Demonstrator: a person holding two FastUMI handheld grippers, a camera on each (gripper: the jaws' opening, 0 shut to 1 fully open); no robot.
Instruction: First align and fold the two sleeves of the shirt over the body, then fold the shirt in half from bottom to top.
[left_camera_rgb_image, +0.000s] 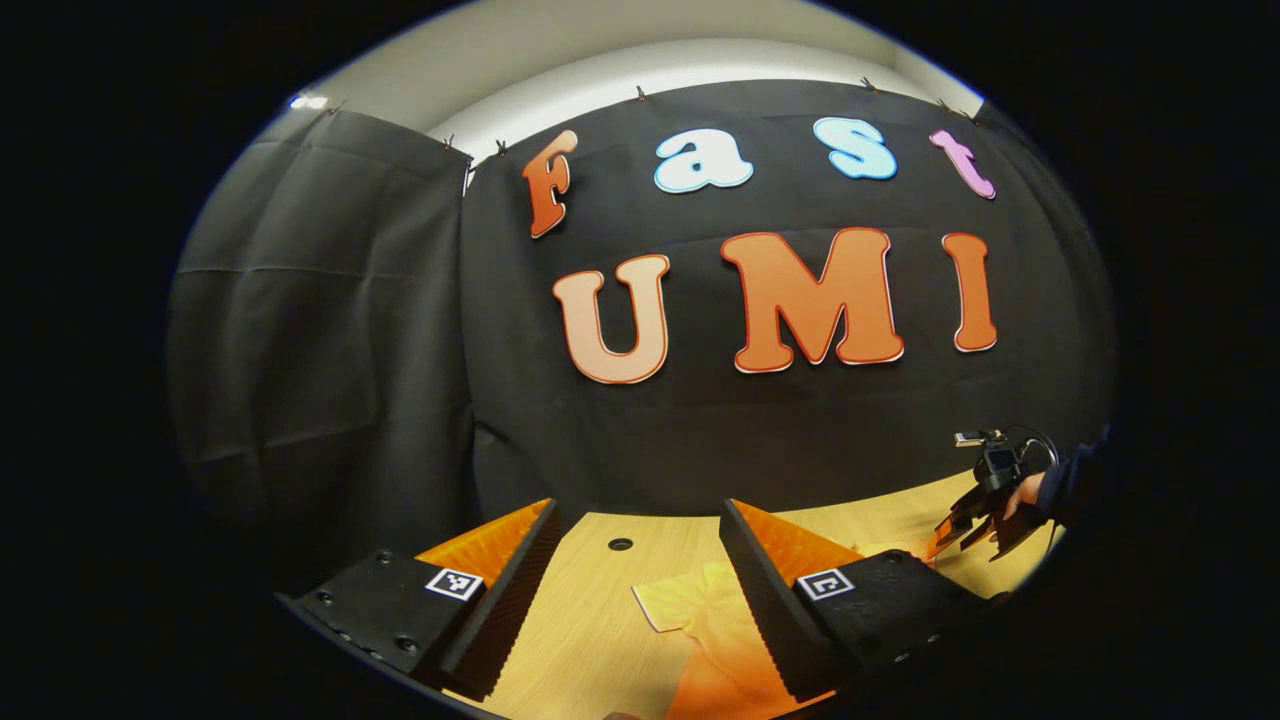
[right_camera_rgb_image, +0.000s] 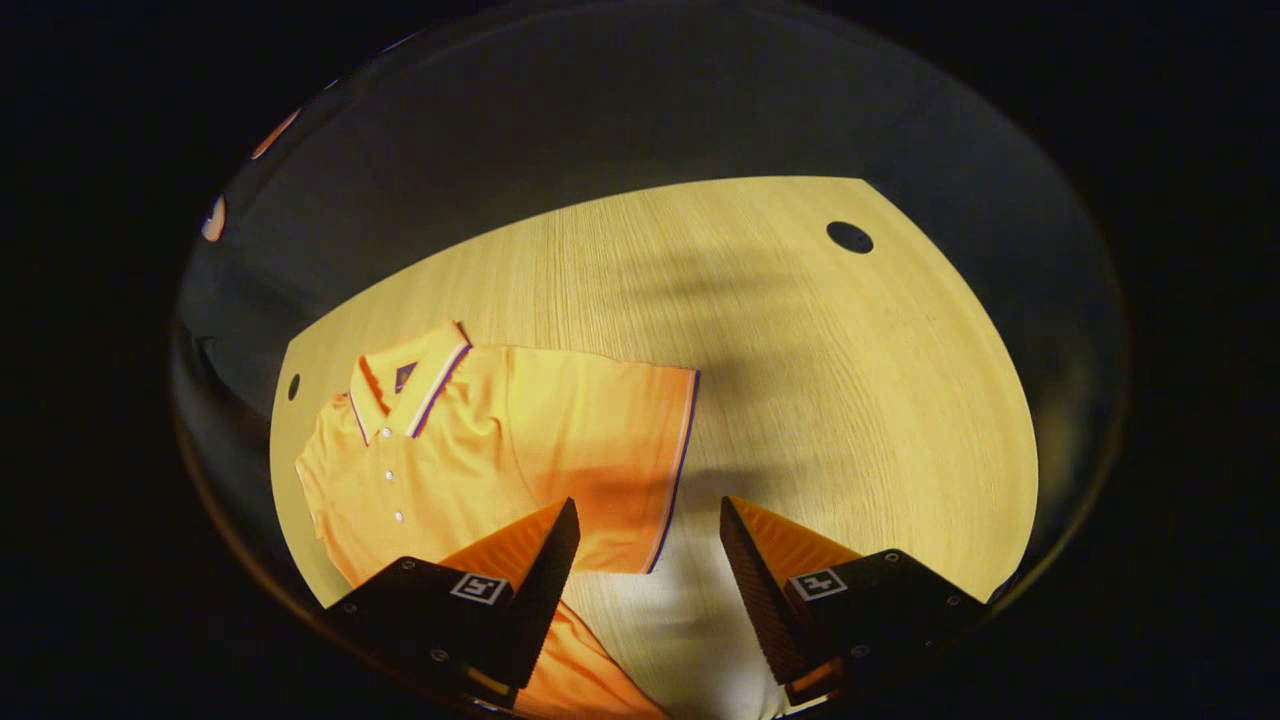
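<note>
An orange polo shirt (right_camera_rgb_image: 480, 440) with striped collar and sleeve trim lies flat on the wooden table (right_camera_rgb_image: 800, 400) in the right gripper view, collar to the upper left, one sleeve (right_camera_rgb_image: 640, 450) spread toward the middle. My right gripper (right_camera_rgb_image: 648, 520) hovers open above that sleeve's hem, nothing between its fingers. In the left gripper view my left gripper (left_camera_rgb_image: 635, 530) stands open low over the table, with a bit of the orange shirt (left_camera_rgb_image: 715, 620) beneath its right finger. Farther right, the other gripper (left_camera_rgb_image: 985, 520) shows, held by a hand, over the shirt's edge.
The wooden table (left_camera_rgb_image: 590, 600) has a small round hole (left_camera_rgb_image: 620, 544) near the back and another hole (right_camera_rgb_image: 849, 237) at its far side. Black cloth walls stand behind the table. Bare wood stretches right of the shirt.
</note>
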